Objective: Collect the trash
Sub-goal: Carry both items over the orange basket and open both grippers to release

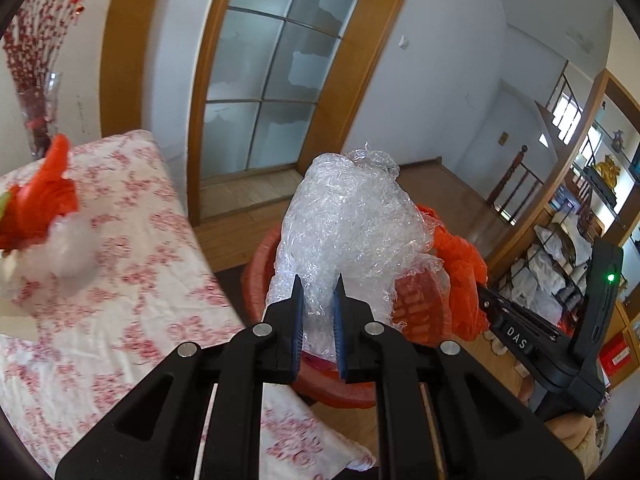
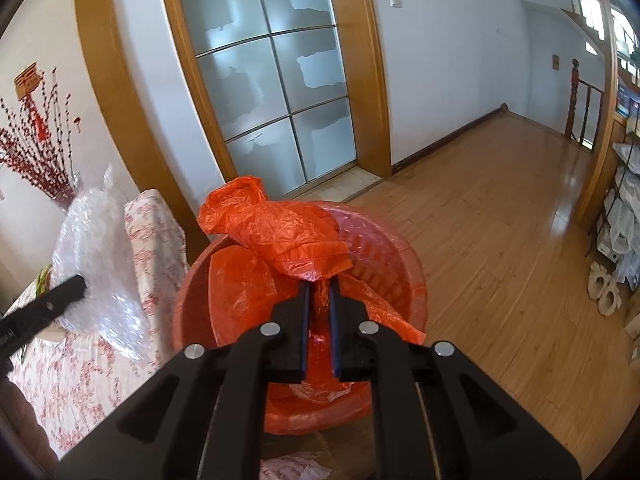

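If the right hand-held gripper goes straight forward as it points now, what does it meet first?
Probably the red basket: the right hand-held gripper, shut on an orange plastic bag, points into it. Depth is unclear.

black left gripper [image 1: 318, 280] and right gripper [image 2: 319, 286] — blue pads, silver screws.

Left gripper [image 1: 318, 280] carries bubble wrap [image 1: 352, 232] over the red bin [image 1: 260, 276].
Jaws pinch the wrap's lower edge; right gripper [image 1: 486, 300] holds an orange bag [image 1: 460, 276] beside it; floral cloth [image 1: 132, 280] lies left.
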Motion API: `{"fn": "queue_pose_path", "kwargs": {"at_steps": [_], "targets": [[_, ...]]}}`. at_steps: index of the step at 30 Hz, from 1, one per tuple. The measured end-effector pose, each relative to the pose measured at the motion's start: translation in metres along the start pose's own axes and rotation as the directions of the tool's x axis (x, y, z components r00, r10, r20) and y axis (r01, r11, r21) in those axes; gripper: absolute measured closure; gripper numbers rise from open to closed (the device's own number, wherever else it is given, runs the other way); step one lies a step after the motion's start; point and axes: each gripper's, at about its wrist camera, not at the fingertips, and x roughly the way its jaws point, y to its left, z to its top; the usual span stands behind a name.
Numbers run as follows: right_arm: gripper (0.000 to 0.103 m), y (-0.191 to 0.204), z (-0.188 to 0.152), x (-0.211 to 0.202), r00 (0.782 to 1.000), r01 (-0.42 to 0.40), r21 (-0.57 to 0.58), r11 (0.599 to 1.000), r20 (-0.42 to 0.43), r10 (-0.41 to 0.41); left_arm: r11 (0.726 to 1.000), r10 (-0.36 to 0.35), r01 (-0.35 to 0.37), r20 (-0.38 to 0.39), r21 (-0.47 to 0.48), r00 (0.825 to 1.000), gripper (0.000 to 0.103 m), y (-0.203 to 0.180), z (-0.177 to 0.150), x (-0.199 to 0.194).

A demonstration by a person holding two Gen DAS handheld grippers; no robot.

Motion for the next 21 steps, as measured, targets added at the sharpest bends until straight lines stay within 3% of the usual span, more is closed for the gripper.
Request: {"fn": "queue_pose_path", "kwargs": {"at_steps": [21], "targets": [[0.093, -0.025, 0.007, 0.041, 0.999, -0.02, 0.05, 0.999, -0.024, 0.021, 0.999, -0.048, 0.05, -0.107, 0.012, 0.993, 0.091, -0.018, -0.008, 0.06]]}}
